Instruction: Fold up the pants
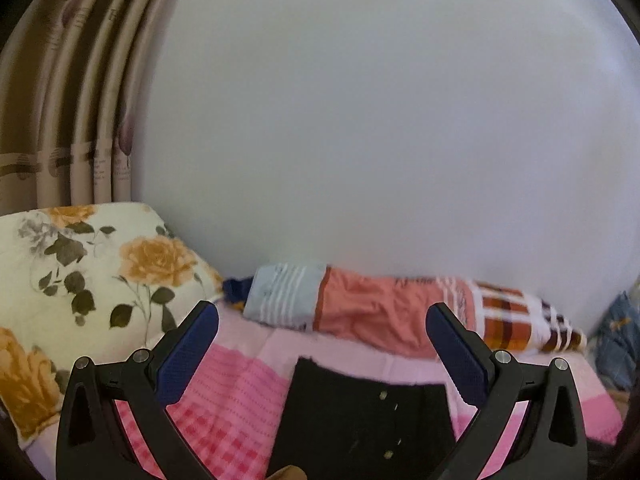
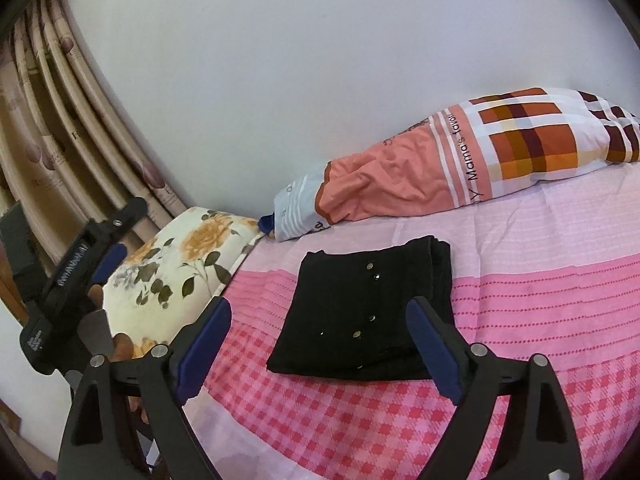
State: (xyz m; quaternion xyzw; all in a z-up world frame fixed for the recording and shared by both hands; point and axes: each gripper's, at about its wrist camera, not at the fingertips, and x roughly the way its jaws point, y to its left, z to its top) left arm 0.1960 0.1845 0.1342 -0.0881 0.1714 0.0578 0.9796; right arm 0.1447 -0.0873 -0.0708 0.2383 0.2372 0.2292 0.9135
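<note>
Right wrist view: the folded black pants (image 2: 362, 312) lie as a compact rectangle on the pink checked bedsheet (image 2: 540, 300), a row of small metal studs running down their top face. The right gripper (image 2: 320, 344) hangs above the near edge of the pants with its blue-padded fingers (image 2: 204, 344) wide apart and nothing between them; the pads touch no cloth. To the left, the left gripper (image 2: 86, 264) shows from the side, held in a hand (image 2: 120, 350) beside the floral pillow (image 2: 180, 264); from here I cannot tell its spread. Along the far wall lies an orange and plaid pillow (image 2: 460, 164), and a beige curtain (image 2: 60, 140) hangs at the far left.

In the left wrist view, that gripper's fingers (image 1: 188, 356) stand well apart and empty above the pants (image 1: 360, 420), which sit low in the middle on the sheet (image 1: 232, 392). The floral pillow (image 1: 80, 280) is at left, the orange pillow (image 1: 380, 312) against the pale wall (image 1: 380, 120), and a blue denim garment (image 1: 618, 336) at the far right.
</note>
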